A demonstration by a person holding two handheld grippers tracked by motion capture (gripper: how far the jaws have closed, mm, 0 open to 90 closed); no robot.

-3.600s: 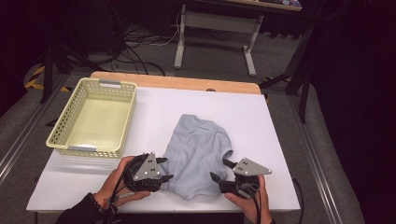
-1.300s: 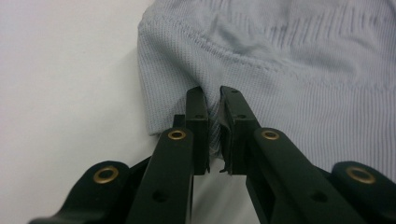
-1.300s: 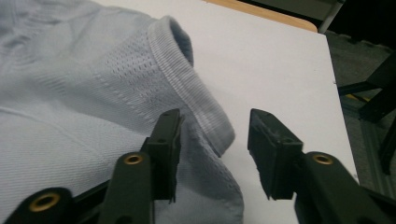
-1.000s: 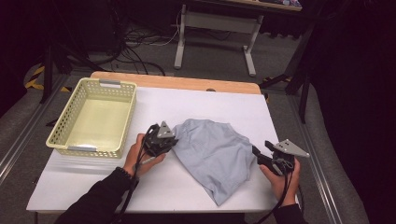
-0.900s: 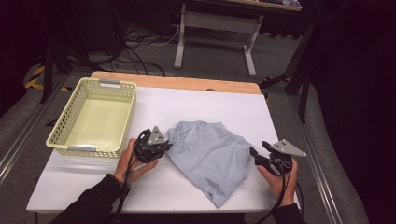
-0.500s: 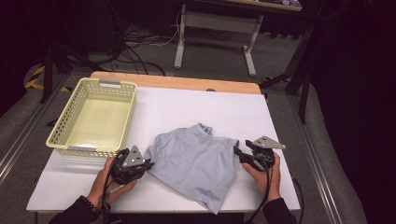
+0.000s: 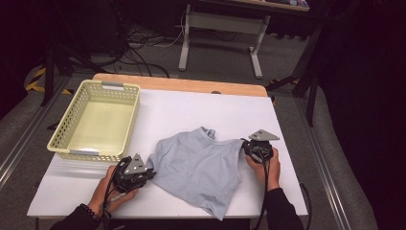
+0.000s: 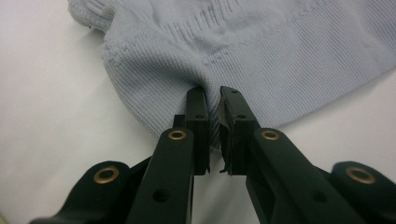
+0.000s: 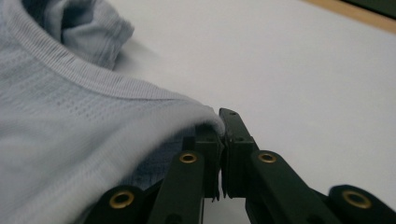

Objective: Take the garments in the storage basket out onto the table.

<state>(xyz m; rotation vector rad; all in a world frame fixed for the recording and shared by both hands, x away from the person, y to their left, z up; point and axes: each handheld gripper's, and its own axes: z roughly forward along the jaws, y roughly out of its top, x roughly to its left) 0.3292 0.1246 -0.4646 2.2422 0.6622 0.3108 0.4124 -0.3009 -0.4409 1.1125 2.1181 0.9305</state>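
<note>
Pale-blue ribbed knit top [image 7: 198, 167], rumpled, soft

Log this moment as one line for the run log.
left hand-held gripper: shut on sweater | right hand-held gripper: just closed on sweater | basket: empty

1. The yellow basket [image 7: 94, 120] blocks the bench's [image 7: 191, 108] far left.
2. The spread blue garment [image 7: 198, 167] covers the near middle.
3. Open white bench lies behind the garment, passable from basket to right edge.
</note>
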